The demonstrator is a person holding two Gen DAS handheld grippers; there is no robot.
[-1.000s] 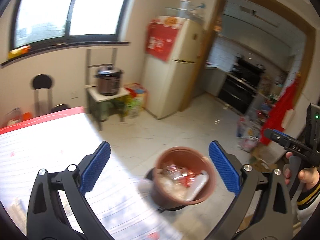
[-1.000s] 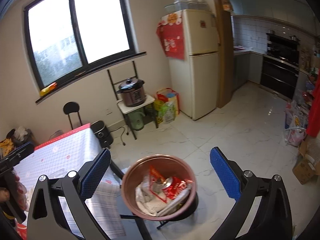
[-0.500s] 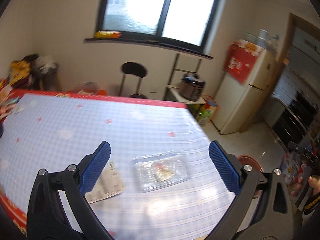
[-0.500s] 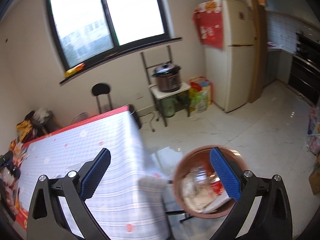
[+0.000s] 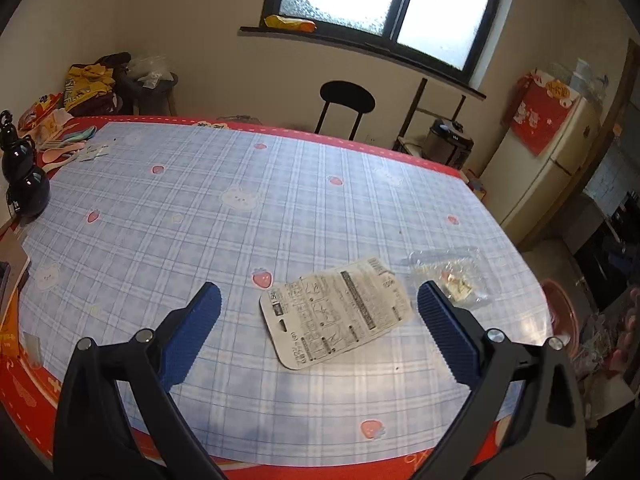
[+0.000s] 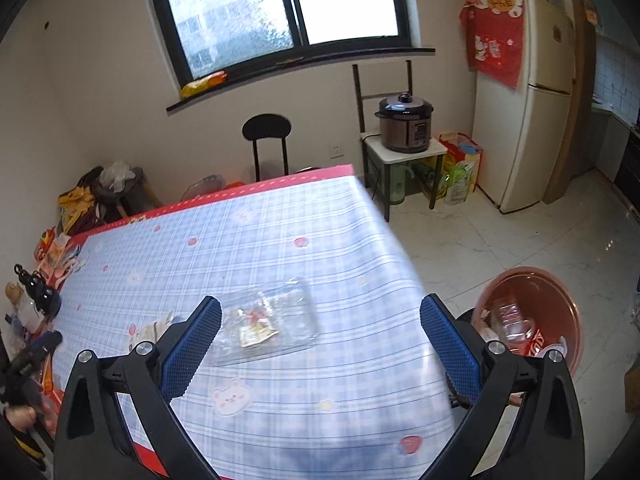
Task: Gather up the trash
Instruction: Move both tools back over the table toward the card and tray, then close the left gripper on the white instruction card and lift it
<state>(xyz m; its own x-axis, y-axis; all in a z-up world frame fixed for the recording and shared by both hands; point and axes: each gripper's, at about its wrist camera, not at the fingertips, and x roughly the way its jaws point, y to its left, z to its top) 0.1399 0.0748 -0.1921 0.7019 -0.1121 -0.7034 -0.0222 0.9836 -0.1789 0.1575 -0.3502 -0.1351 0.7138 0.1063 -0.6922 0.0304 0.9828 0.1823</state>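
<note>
Both tongs are spread wide, nothing held. The flat printed white card backing [image 5: 336, 314] is best pinched by the left gripper [image 5: 319, 312] at a raised edge — the crinkled clear plastic wrapper [image 6: 272, 320] left to the right gripper [image 6: 320, 330].

The tablecloth [image 5: 240, 240] is smooth, glossy plastic with a printed check. The card [image 5: 336, 312] is matt printed paper. The wrapper [image 6: 268, 320] is clear, crinkled, shiny plastic. The bin [image 6: 560, 292] is smooth red-brown plastic. The floor [image 6: 520, 240] is polished, marble-look tile.
</note>
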